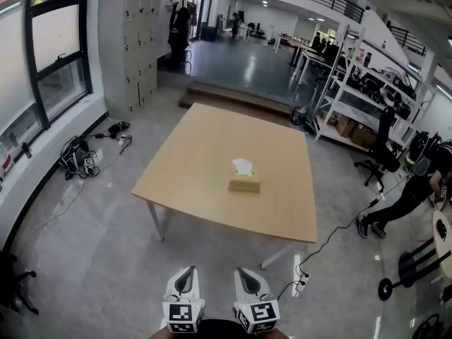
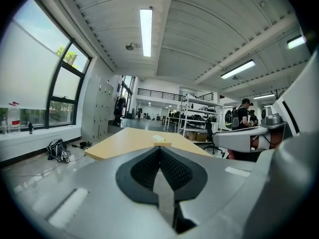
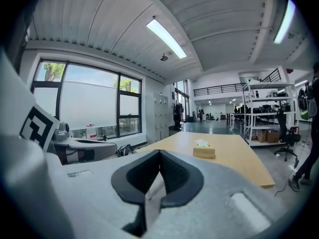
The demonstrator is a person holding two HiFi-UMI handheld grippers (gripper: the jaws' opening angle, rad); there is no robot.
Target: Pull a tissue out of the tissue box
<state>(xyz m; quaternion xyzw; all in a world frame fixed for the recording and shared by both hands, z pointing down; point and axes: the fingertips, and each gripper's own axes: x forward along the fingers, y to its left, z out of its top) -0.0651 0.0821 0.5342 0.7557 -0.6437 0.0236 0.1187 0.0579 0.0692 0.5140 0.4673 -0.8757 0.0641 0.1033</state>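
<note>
A tan tissue box (image 1: 244,183) with a white tissue (image 1: 242,165) sticking up from its top stands near the middle of the wooden table (image 1: 205,147). Both grippers hang at the bottom of the head view, well short of the table's near edge: my left gripper (image 1: 187,272) and my right gripper (image 1: 244,273), side by side, jaws together with nothing between them. The left gripper view shows the tissue box (image 2: 159,141) far ahead over shut jaws (image 2: 159,150). From the right gripper view the box (image 3: 204,151) lies ahead and to the right of the shut jaws (image 3: 159,153).
A person in black (image 1: 406,196) bends at the right by an office chair (image 1: 381,150) and metal shelving (image 1: 360,90). A power strip (image 1: 301,282) and cable lie on the floor near the table's right front leg. Bags and cables (image 1: 81,157) lie by the left window.
</note>
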